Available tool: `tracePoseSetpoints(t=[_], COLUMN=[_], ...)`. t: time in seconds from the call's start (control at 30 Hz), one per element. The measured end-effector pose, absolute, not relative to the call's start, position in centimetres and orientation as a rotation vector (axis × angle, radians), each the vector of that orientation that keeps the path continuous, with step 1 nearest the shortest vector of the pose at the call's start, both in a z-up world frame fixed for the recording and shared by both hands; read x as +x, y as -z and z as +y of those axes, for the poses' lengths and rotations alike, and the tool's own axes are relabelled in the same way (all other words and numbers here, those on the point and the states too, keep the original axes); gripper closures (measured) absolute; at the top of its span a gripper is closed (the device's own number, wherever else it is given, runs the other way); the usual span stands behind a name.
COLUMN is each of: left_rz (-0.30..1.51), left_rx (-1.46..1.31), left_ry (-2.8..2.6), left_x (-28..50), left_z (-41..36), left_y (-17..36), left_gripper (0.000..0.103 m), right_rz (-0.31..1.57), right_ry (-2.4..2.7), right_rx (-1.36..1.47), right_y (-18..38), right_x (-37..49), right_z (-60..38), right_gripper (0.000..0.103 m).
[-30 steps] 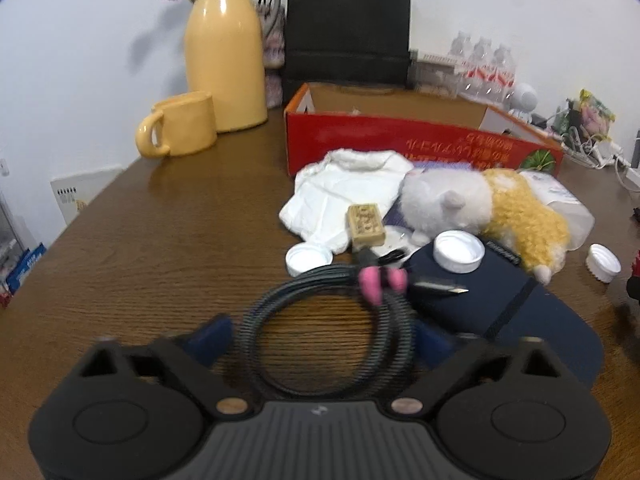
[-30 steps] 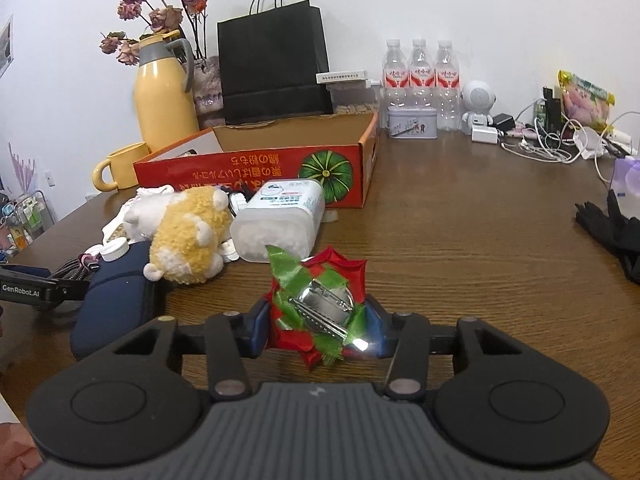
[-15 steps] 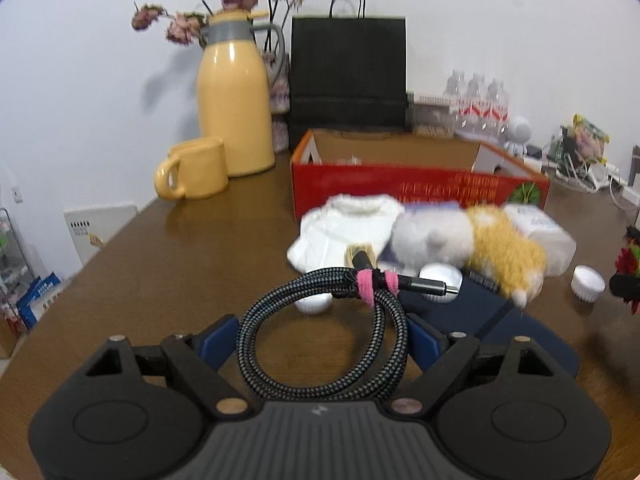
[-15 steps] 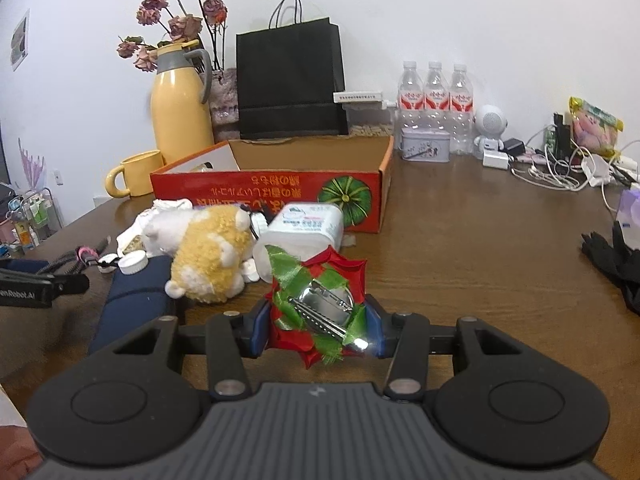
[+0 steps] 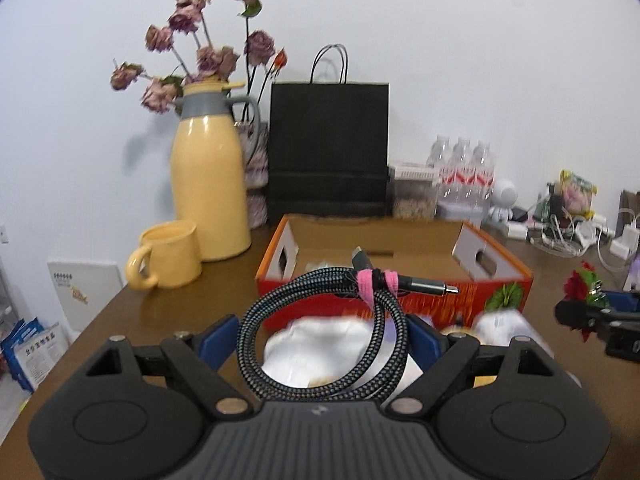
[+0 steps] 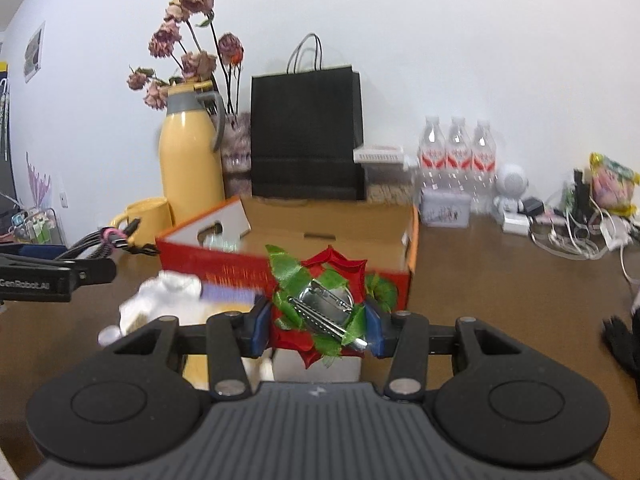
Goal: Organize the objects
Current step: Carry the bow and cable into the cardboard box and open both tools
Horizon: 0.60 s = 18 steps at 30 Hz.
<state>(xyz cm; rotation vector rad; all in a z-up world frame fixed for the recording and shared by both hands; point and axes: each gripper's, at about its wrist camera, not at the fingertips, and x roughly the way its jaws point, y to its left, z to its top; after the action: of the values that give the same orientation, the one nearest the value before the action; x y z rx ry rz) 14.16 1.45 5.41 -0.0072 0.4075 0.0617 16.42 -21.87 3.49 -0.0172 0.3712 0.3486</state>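
My left claw (image 5: 322,338) is clamped on the coiled cable (image 5: 320,332), centre-bottom of its frame. Right claw (image 6: 318,320) is clamped on the red/green bow (image 6: 320,300), also centre-bottom. Both sit in front of the box (image 6: 304,236), mid-frame. White cloth (image 5: 316,344) below cable. Flask (image 5: 208,184) & mug (image 5: 170,256) at left.

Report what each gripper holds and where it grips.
The left gripper clamps the coiled braided cable across the loop's two outer sides. The right gripper clamps the red-and-green ribbon flower by its opposite side edges.
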Motion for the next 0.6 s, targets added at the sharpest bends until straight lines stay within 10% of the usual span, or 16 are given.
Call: tracePoseSetpoints(t=[0.6], left_rz=[0.395], left_rx=[-0.005], left_ry=[-0.062], left_x=[25.8], left_z=[-1.3], left_y=[-8.0], left_gripper=[0.016], right_rz=[0.384], right_ry=[-0.359], right_rx=[-0.013], right_y=[-5.6], right_x=[27.6], right_z=[-18.4], right_gripper=[0.058])
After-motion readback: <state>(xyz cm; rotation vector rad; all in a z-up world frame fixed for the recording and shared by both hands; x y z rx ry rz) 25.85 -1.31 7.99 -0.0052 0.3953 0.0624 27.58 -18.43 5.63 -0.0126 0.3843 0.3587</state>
